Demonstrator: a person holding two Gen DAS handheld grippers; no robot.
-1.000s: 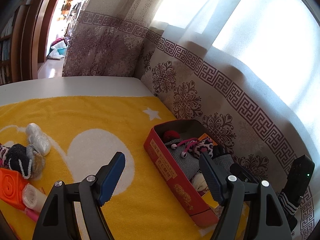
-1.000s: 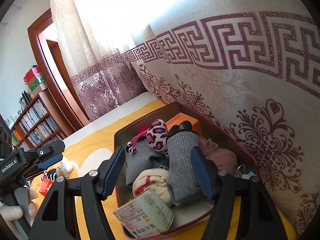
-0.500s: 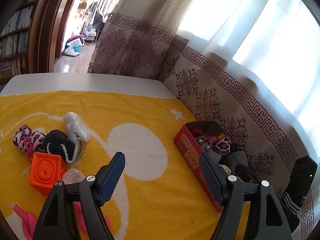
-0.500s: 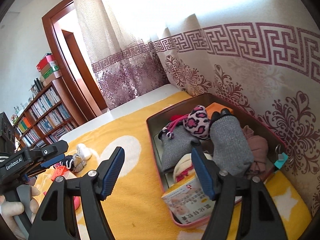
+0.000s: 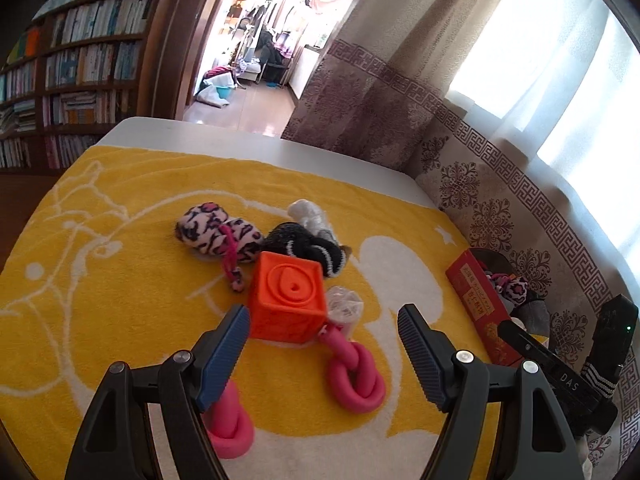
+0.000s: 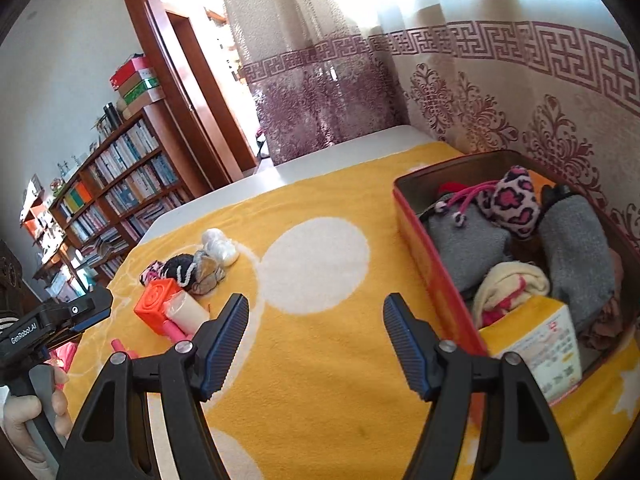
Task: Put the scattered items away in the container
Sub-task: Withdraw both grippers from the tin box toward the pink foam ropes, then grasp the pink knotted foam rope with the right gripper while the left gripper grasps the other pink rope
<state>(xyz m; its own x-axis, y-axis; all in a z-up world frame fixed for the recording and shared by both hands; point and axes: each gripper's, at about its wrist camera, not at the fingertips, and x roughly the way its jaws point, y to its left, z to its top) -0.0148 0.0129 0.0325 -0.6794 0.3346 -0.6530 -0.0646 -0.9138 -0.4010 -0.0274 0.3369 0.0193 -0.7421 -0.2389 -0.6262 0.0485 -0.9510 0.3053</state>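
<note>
Left tongs [image 5: 322, 334] apart, empty, above orange cube [image 5: 287, 300]; pink knotted tube [image 5: 354, 372], socks crowd it; right tongs [image 6: 316, 336] apart, empty, beside red box [image 6: 434, 276] near surface's curtain edge

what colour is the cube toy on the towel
Orange, with a raised spiral on its face; the cube toy shows best in the left wrist view.
</note>
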